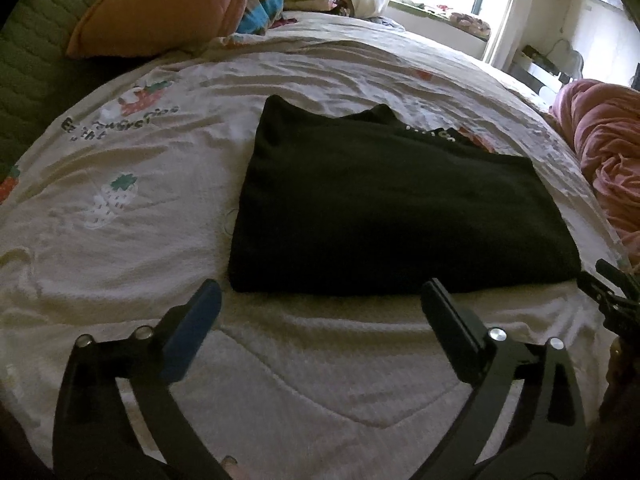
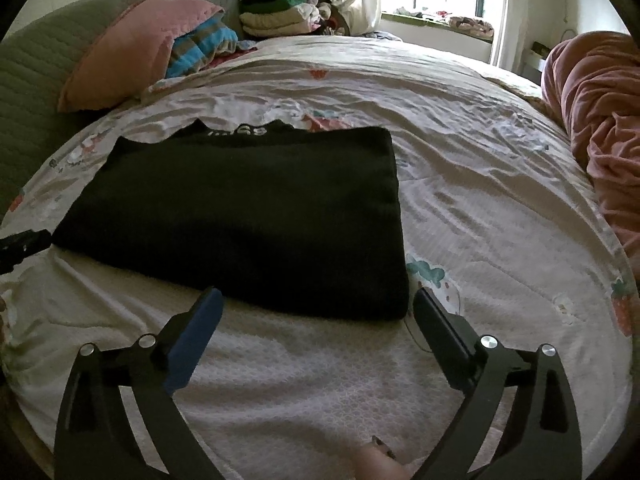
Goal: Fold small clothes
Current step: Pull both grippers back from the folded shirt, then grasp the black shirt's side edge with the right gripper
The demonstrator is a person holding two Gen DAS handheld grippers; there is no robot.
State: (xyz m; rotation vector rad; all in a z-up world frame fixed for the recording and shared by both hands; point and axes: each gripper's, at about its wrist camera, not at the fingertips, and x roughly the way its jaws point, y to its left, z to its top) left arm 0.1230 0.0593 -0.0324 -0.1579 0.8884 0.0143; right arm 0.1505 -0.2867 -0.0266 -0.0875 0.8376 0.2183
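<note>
Lying flat just beyond both sets of fingers, the black shirt (image 1: 384, 204) is already doubled into a tidy rectangle on the bed (image 1: 304, 364), its collar end with white lettering at the far side. The left gripper (image 1: 320, 304) hangs released, fingers spread wide with only bedsheet between them; the shirt's near fold sits just past their tips, its left corner close to the left finger. The right gripper (image 2: 316, 312) is likewise released and empty, with the shirt's near right corner between its fingertips and slightly ahead.

By my judgement the fold is nearly finished, and one more half-fold may remain. To do it well, each gripper should come down over its own near corner, pinch through all layers rather than the top one alone, then lift both together and carry the edge evenly toward the collar. Catching the sheet beneath would drag the whole bundle crooked.
</note>
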